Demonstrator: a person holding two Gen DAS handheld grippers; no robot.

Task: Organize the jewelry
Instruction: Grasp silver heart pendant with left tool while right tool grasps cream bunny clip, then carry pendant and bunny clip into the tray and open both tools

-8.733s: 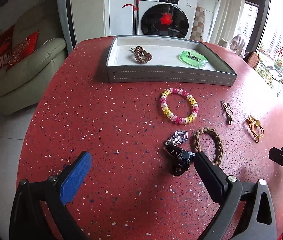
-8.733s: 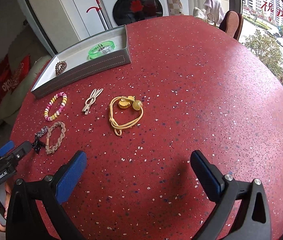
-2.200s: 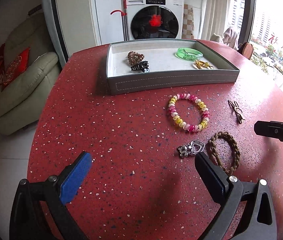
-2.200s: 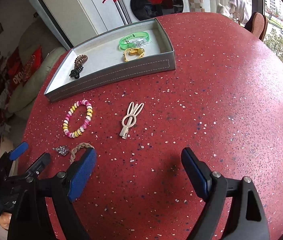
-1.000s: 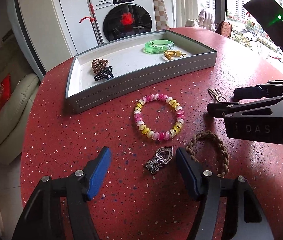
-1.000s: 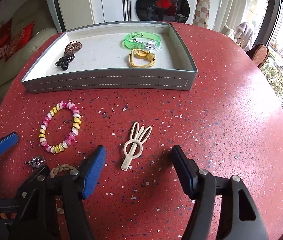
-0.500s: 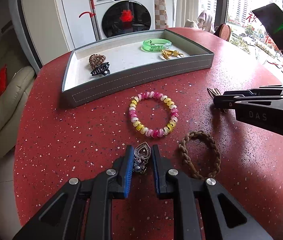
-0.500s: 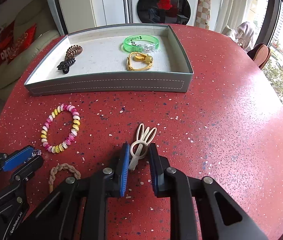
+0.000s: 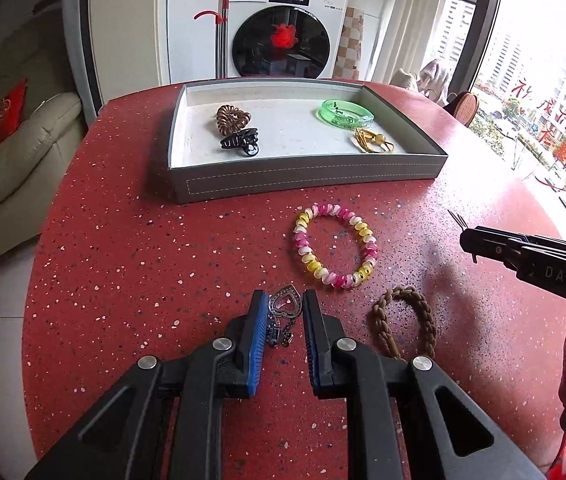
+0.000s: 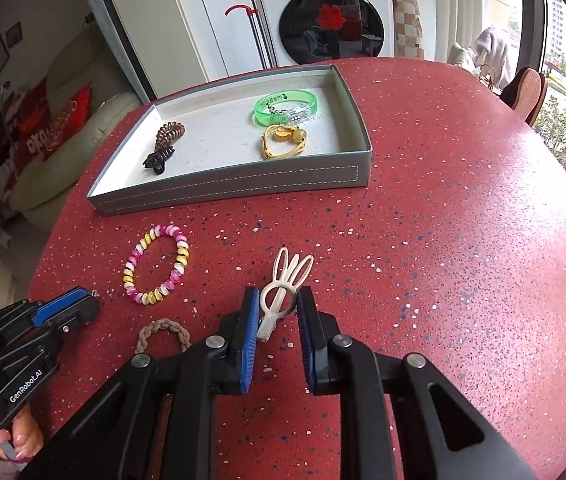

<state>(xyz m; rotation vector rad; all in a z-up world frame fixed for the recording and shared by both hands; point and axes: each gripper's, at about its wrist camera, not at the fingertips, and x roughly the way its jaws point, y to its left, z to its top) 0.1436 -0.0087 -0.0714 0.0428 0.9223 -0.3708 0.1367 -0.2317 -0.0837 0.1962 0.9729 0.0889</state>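
Note:
My left gripper (image 9: 282,312) is shut on a silver heart pendant (image 9: 283,306) and holds it just above the red table. My right gripper (image 10: 278,308) is shut on a cream rabbit-ear hair clip (image 10: 285,286), also lifted a little. A pink-and-yellow spiral bracelet (image 9: 335,250) and a braided brown hair tie (image 9: 403,322) lie on the table. The grey tray (image 9: 307,178) at the back holds a brown spiral tie (image 9: 233,118), a black claw clip (image 9: 241,142), a green bangle (image 9: 345,112) and a yellow cord (image 9: 373,140).
The round red speckled table (image 10: 463,220) drops off at left and right. A beige sofa (image 9: 7,168) stands at the left, a washing machine (image 9: 279,40) behind the table, a chair (image 10: 525,88) at the far right.
Both grippers, closed on their items half a second ago, have risen slightly with them and pulled back, so the tray looks farther away. A second ago both were open.

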